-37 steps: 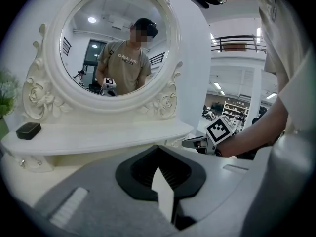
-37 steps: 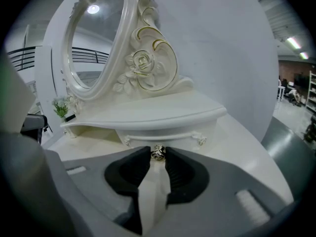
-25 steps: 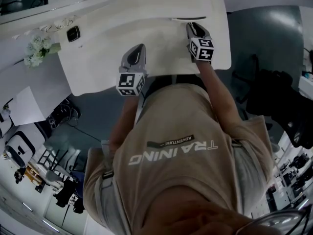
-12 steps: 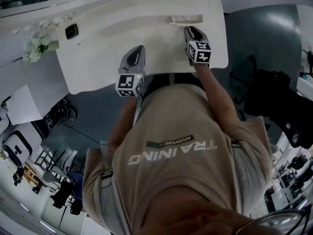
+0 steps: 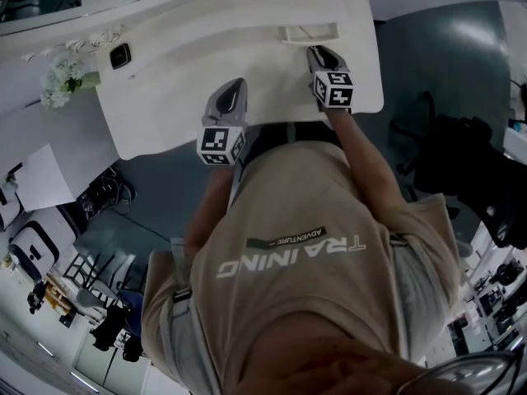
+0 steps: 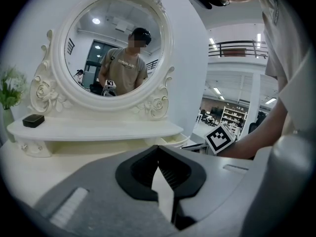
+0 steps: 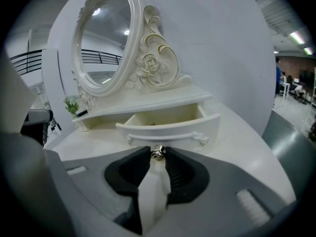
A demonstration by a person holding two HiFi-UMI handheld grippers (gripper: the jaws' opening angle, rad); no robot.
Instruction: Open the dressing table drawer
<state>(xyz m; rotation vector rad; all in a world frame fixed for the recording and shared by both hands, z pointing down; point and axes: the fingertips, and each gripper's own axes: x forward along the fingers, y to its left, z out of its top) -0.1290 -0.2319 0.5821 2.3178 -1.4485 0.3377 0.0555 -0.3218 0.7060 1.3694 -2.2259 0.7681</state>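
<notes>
The small white drawer (image 7: 170,127) of the dressing table (image 5: 206,64) stands pulled out from under the shelf, its inside showing. My right gripper (image 7: 158,156) is shut on the drawer's metal knob (image 7: 158,151), which sits pinched between the two dark pads. In the head view the right gripper (image 5: 317,54) reaches to the open drawer (image 5: 310,33) at the table's right. My left gripper (image 5: 235,85) hovers over the tabletop's middle, apart from the drawer. Its jaws (image 6: 158,149) meet at the tips with nothing between them.
An oval mirror (image 6: 113,48) in a carved white frame rises behind the shelf. A small black box (image 5: 120,55) lies on the shelf's left end, beside a vase of white flowers (image 5: 59,81). The person stands against the table's front edge.
The drawer has slid out from a narrow slit to well open. My right gripper came back toward the person with the knob in it. The left gripper drifted only slightly.
</notes>
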